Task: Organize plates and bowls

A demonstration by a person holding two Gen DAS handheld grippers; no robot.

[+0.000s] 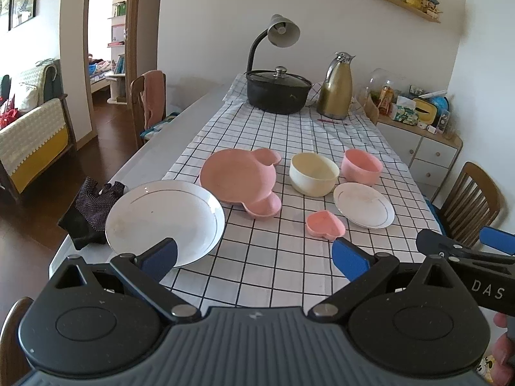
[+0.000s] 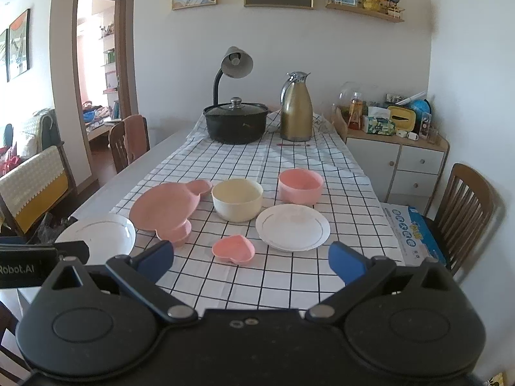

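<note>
On the checked cloth lie a large white plate (image 1: 164, 218) at the near left, a pink bear-shaped plate (image 1: 236, 178), a cream bowl (image 1: 313, 173), a pink bowl (image 1: 360, 165), a small white plate (image 1: 363, 204) and a pink heart dish (image 1: 325, 224). The same dishes show in the right wrist view: large white plate (image 2: 99, 234), bear plate (image 2: 167, 207), cream bowl (image 2: 237, 198), pink bowl (image 2: 300, 186), small white plate (image 2: 293, 227), heart dish (image 2: 234, 249). My left gripper (image 1: 254, 257) is open and empty near the table's front edge. My right gripper (image 2: 251, 259) is open and empty, just short of the heart dish.
A black lidded pot (image 1: 278, 91), a gold thermos jug (image 1: 334, 88) and a desk lamp (image 1: 280, 32) stand at the far end. Black gloves (image 1: 90, 212) lie left of the large plate. Wooden chairs (image 2: 463, 199) flank the table. A cabinet (image 2: 396, 157) stands at the right.
</note>
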